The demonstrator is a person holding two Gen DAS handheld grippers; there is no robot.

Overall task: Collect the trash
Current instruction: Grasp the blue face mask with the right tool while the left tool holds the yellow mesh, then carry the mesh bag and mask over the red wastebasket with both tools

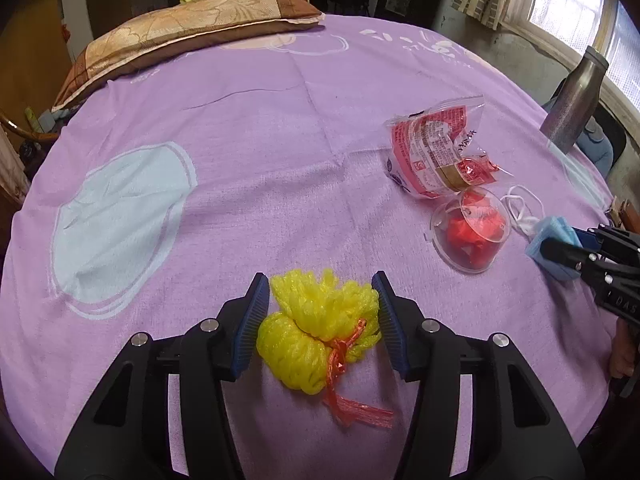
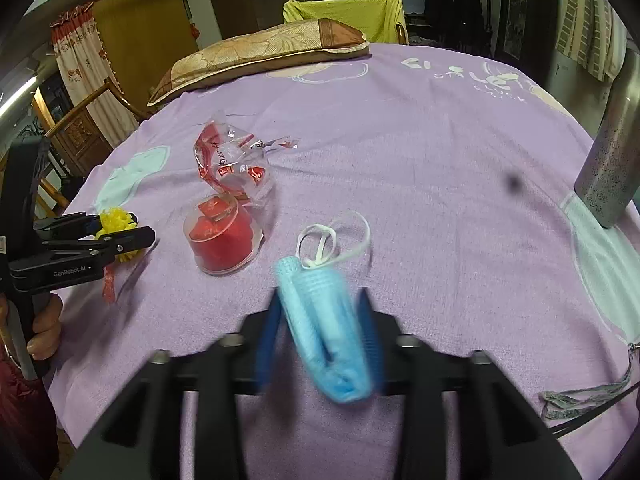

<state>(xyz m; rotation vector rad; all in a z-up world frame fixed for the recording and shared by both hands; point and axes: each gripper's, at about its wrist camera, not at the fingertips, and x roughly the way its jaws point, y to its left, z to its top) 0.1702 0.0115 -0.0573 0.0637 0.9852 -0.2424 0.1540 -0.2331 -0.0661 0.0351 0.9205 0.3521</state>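
My left gripper (image 1: 320,300) stands around a yellow foam net (image 1: 316,328) tied with a red ribbon, on the purple sheet; the pads touch its sides. It also shows in the right wrist view (image 2: 120,232). My right gripper (image 2: 320,312) has a folded blue face mask (image 2: 324,320) with white ear loops between its fingers; the view is blurred. The mask also shows in the left wrist view (image 1: 552,248). A clear plastic cup with red wrappers (image 1: 470,234) (image 2: 222,236) and a crumpled red-and-clear snack bag (image 1: 432,148) (image 2: 232,164) lie between the two grippers.
A steel bottle (image 1: 572,100) (image 2: 612,152) stands at the right edge of the bed. A brown and gold pillow (image 1: 180,28) (image 2: 260,56) lies at the far end. A grey lanyard (image 2: 584,396) lies at the near right.
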